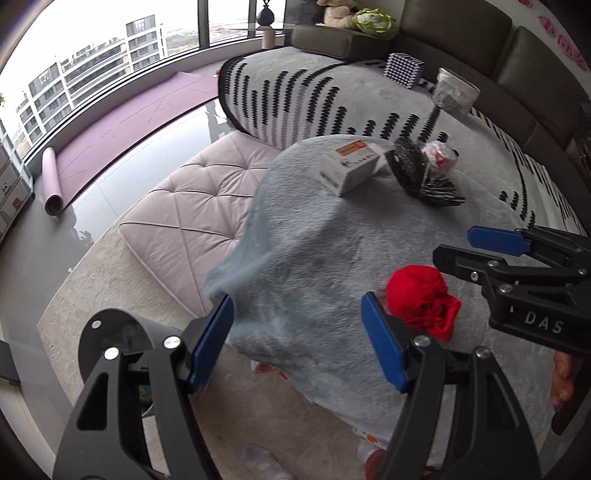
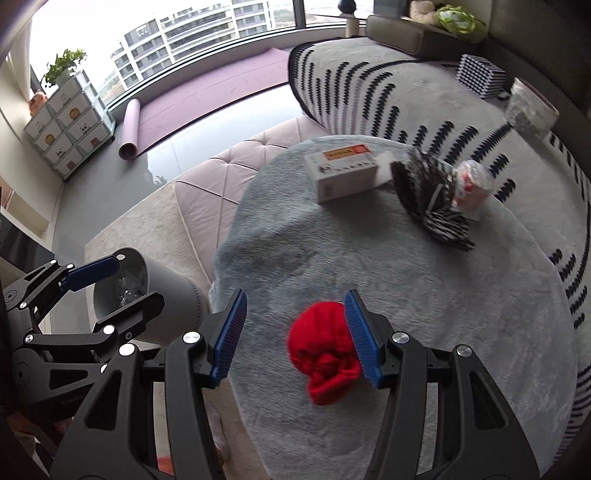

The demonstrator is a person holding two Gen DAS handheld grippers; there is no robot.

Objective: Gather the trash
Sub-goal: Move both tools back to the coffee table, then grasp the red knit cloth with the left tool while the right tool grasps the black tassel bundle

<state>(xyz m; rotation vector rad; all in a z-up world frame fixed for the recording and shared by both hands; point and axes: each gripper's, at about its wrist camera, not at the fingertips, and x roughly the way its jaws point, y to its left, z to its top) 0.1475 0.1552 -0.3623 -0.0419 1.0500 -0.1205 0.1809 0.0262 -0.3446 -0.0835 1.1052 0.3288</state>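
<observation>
A crumpled red cloth lies on the round table covered with a light blue fuzzy cloth. My right gripper is open, with the red cloth between its blue pads, close to the right pad. The red cloth also shows in the left wrist view, just right of my open, empty left gripper. A grey trash bin stands on the floor left of the table, under the left gripper. At the table's far side lie a white carton, a black-and-white striped wrapper and a clear plastic cup.
A pink tufted ottoman stands left of the table. A grey patterned rug and a dark sofa lie beyond. A rolled purple mat and a white drawer unit stand by the window.
</observation>
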